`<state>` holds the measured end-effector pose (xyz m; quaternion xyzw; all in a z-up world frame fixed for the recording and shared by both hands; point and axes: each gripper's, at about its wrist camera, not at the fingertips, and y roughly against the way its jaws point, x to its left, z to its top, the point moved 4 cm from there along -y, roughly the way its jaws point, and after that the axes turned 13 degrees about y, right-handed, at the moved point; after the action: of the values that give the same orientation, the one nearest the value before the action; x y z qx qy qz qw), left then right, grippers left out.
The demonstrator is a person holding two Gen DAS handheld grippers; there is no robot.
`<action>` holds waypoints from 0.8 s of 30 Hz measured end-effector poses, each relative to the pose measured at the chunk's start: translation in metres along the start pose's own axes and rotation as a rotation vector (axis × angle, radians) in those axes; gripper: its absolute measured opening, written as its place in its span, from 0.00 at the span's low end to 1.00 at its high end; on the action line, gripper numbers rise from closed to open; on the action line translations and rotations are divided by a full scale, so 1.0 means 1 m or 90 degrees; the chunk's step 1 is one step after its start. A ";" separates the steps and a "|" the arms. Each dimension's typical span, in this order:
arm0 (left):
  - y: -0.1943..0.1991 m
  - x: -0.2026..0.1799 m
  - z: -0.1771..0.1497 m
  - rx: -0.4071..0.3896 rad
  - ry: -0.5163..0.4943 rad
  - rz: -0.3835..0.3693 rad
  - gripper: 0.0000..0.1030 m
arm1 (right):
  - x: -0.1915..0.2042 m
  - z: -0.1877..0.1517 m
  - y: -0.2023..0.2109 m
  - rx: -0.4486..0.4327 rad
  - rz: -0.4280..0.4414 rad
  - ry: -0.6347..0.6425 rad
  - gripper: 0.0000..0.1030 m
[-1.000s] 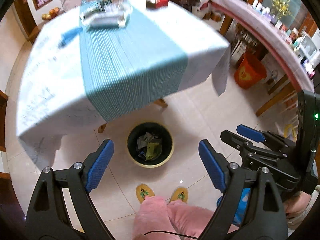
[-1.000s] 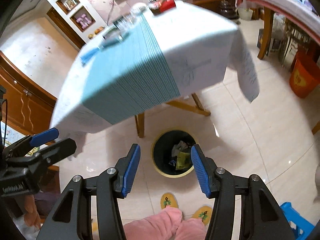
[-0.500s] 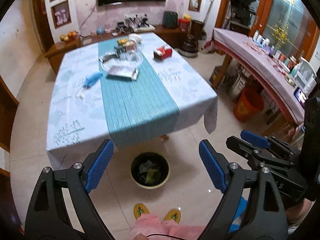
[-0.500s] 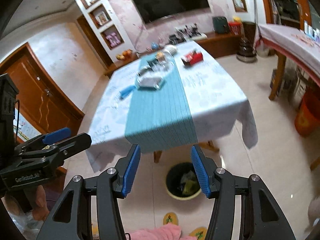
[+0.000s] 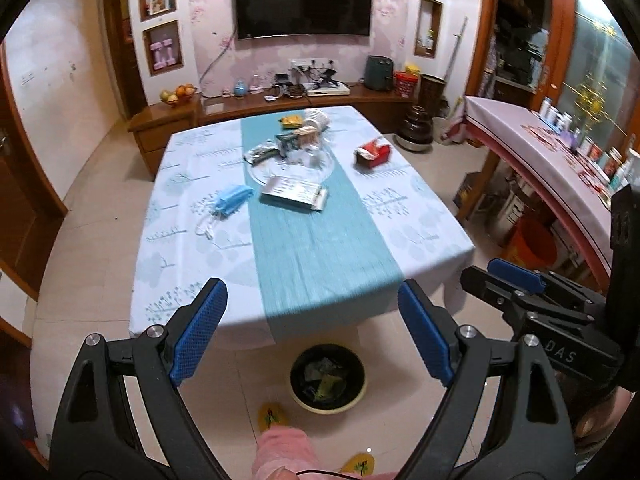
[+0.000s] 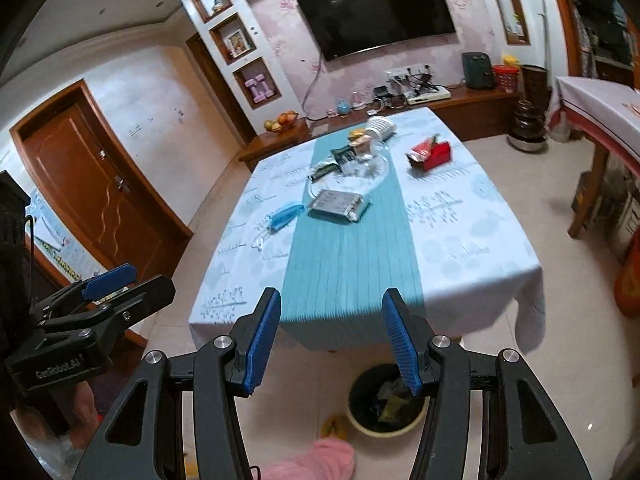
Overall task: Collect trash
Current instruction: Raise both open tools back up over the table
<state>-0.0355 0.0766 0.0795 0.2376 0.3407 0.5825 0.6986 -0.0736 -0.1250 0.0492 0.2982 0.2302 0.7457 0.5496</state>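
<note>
A wall television [image 5: 303, 2] hangs at twelve o'clock above a wooden sideboard [image 5: 280, 106]; beige tiled floor [image 5: 100, 168], brown door [image 6: 92, 184] at nine.

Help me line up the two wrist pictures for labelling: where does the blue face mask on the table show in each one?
Left wrist view: the blue face mask lies left of centre, on the white cloth just left of the teal runner.
Right wrist view: the mask lies slightly left of centre, again at the runner's left edge.
Shared landmark: the silver packet on the runner, just right of the mask.
</note>
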 end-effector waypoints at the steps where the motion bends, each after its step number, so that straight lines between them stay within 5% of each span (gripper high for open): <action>1: -0.009 0.005 0.004 0.000 0.006 0.003 0.83 | 0.002 0.008 -0.008 0.000 0.000 0.009 0.52; 11: -0.107 0.061 0.084 0.028 0.018 0.015 0.83 | 0.007 0.085 -0.135 0.026 -0.009 0.042 0.52; 18: -0.207 0.102 0.142 0.113 0.003 0.005 0.82 | 0.004 0.134 -0.249 0.078 -0.032 0.086 0.53; 24: -0.304 0.133 0.162 0.206 -0.006 0.010 0.82 | -0.010 0.153 -0.348 0.141 -0.043 0.126 0.70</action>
<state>0.2963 0.1532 -0.0623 0.3525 0.4247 0.5245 0.6483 0.2727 -0.0315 -0.0773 0.2740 0.3737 0.7226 0.5130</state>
